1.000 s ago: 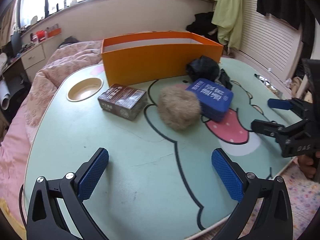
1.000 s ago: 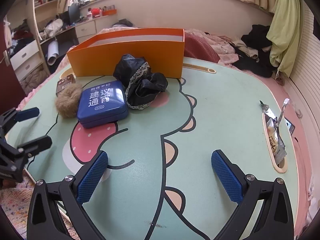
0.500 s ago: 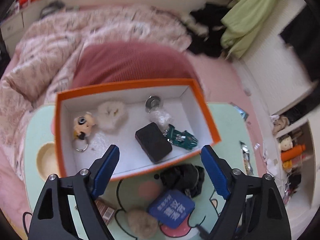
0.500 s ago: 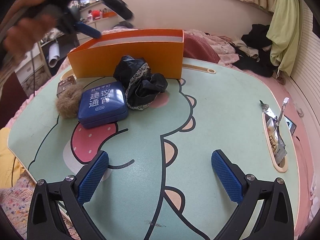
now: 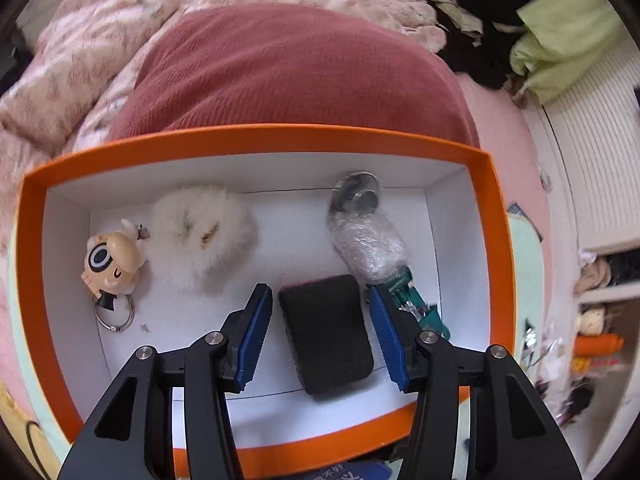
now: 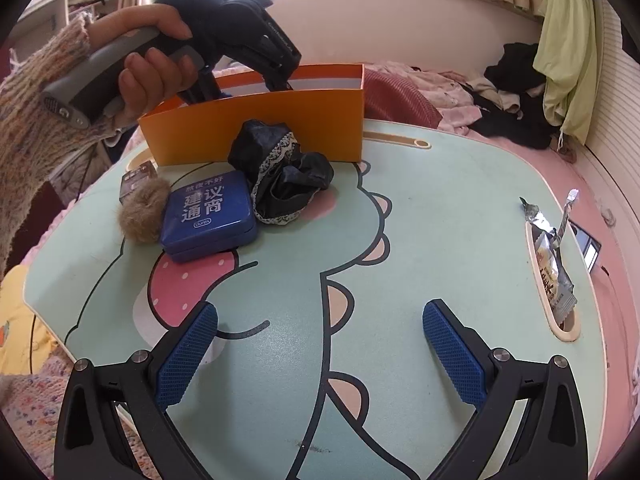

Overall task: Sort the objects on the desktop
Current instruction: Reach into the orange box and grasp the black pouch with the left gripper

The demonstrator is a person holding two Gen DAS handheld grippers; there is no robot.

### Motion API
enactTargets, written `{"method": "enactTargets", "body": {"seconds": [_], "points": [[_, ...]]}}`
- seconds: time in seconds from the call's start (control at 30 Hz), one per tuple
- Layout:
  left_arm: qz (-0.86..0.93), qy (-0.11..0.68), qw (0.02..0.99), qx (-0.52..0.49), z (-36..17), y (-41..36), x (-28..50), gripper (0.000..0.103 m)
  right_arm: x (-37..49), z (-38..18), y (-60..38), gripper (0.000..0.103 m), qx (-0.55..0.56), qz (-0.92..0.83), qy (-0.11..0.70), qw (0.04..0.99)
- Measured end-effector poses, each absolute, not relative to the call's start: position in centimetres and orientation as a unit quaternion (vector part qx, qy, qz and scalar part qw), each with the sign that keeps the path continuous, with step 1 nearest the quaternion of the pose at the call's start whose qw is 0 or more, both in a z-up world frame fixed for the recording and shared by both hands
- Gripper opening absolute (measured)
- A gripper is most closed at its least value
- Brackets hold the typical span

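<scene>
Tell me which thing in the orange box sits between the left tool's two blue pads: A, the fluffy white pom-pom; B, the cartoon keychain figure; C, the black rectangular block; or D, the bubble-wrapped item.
C: the black rectangular block lies between the closing pads of the left tool, not yet pressed by them.

What your two wrist cameras leave hidden or cut off

From the right wrist, your left tongs dip behind the orange box wall, so their tips and the box contents are out of sight; the brown carton is mostly covered by the tan pompom. From the left wrist, the green packet is partly hidden by the bubble-wrapped bundle and a pad, and the blue tin is cut off at the bottom edge.
</scene>
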State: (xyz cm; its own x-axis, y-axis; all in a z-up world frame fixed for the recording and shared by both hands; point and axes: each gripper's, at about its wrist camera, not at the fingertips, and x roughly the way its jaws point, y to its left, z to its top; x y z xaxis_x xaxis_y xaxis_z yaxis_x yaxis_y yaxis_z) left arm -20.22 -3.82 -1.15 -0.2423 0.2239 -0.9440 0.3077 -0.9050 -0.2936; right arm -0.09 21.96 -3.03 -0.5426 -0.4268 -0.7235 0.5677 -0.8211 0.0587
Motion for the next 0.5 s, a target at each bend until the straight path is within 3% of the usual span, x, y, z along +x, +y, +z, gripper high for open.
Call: {"method": "enactTargets", "body": {"seconds": [0.03, 0.3, 0.5], "points": [[-0.757, 0.216, 0.038, 0.616, -1.2, -4.0, -20.1, 0.047, -0.1, -3.0, 21.9, 0.102, 0.384, -0.873, 0.092, 0.285], [-0.793, 0.049, 0.074, 0.603, -1.2, -0.8, -18.7, 0.044, -0.1, -3.0, 21.9, 0.102, 0.384, -0.873, 0.091, 0.285], [-0.824, 0.075, 0.042, 0.56, 0.9, -1.1, -17.9, 0.04, 0.0, -3.0, 21.9, 0.102, 0.384, -0.874, 0.092, 0.284]]}}
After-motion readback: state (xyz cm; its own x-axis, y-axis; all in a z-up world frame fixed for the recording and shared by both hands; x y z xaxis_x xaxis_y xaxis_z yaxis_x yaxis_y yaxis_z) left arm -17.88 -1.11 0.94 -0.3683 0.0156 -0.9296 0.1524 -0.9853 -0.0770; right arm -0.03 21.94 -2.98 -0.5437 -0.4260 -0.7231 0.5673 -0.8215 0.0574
